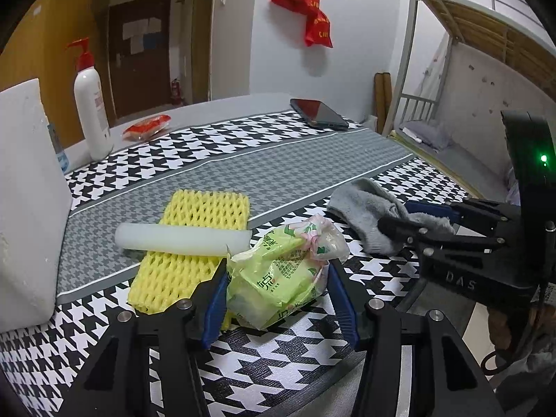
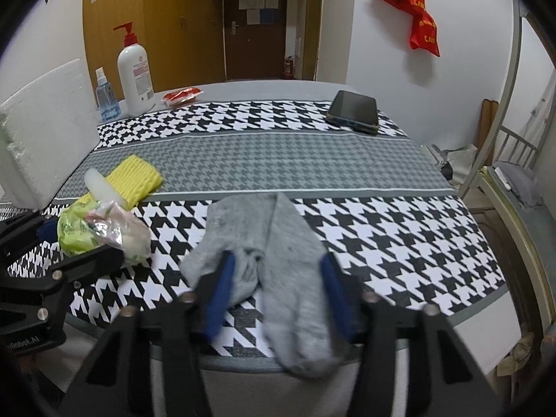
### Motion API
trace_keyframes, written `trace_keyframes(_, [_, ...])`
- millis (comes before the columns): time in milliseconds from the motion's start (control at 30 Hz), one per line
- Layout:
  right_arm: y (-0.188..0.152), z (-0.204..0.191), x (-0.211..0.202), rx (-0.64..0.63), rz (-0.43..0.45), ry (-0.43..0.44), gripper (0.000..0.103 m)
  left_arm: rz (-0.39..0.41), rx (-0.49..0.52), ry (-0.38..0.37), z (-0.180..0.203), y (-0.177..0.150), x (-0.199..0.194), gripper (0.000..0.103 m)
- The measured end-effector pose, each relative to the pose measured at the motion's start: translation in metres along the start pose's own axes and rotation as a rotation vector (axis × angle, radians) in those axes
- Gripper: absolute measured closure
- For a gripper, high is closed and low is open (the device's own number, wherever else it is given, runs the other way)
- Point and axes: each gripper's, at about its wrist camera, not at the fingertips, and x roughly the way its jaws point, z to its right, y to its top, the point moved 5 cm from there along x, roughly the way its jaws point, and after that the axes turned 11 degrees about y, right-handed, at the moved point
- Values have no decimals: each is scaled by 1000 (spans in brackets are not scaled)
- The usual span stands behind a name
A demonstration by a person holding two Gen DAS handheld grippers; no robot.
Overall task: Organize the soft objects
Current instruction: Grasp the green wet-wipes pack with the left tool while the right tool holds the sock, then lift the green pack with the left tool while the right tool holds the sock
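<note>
I am working over a table (image 2: 451, 243) with a cloth of black and white checks and a gray band across the middle. The room behind has white walls, a brown door (image 2: 255, 24), a yellow-brown cupboard (image 2: 156, 17), red bags (image 2: 417, 10) hanging on the wall, and a metal bunk bed (image 1: 479, 27) at the right.

My left claw (image 1: 278, 288) is sitting around a green tissue pack (image 1: 278, 271) in clear wrap. Its blue pads are lying against both sides of the pack, pinching it. The pack is resting on the cloth, just beside a yellow foam net (image 1: 194, 243) with a white foam tube (image 1: 180, 238) lying across it.

My right claw (image 2: 274, 292) is sitting over a gray sock (image 2: 264, 243) near the front edge of the table. Its fingers are half spread with the sock between them, and I cannot tell if the pads are squeezing it. The sock's end is hanging over the edge.

At the left a big white foam block (image 1: 27, 201) is standing like a wall. At the far side a white pump bottle (image 2: 135, 73), a small blue spray bottle (image 2: 106, 97), a red packet (image 2: 182, 95) and a dark phone (image 2: 354, 111) are sitting well apart from my claws. The gray band in the middle is lying wide and bare.
</note>
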Motion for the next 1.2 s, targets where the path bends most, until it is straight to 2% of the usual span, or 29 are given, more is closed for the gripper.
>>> trace_keyframes(33, [0,1,-1,3,0,-3,64,2,-1,-1,0,0,0,48])
trace_keyframes(100, [0,0,-2,0,0,-3,76,3,-2,-3,0,0,-1,48])
trace_keyframes(200, [-1,0,-4,0,2,8,81,11,0,-7,0,1,-3,48])
trace_keyframes(500, [1,2,-20,21,25,27,82,46,-16,-18,-3,6,-17,48])
trace_keyframes(933, [17,-6,-44,20,86,45,81,120,-32,27,-15,19,-45,48])
trace_keyframes(1200, [26,-16,-54,-1,122,61,81,139,-43,53,-24,25,-57,48])
